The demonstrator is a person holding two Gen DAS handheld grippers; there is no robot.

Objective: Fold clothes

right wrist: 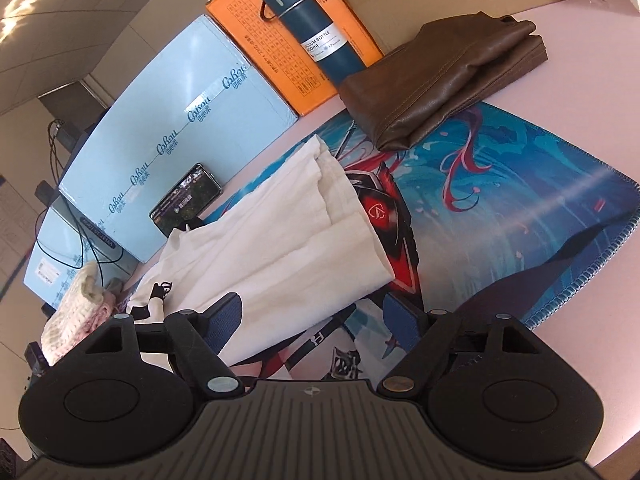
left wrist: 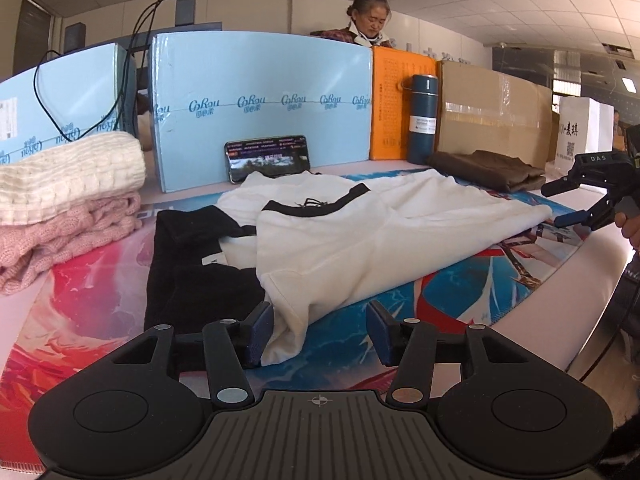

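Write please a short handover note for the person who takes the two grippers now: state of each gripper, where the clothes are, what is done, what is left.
Left gripper: open, holding nothing, at the near corner of the white garment.
Right gripper: open, holding nothing, at the garment's other end.
The white garment with black trim lies partly folded on the printed mat, its black part spread to the left.
Done, it seems: cream sweater stacked on pink sweater at the left; brown garment folded at the back right.
Left: finish folding the white garment, probably then set it aside.
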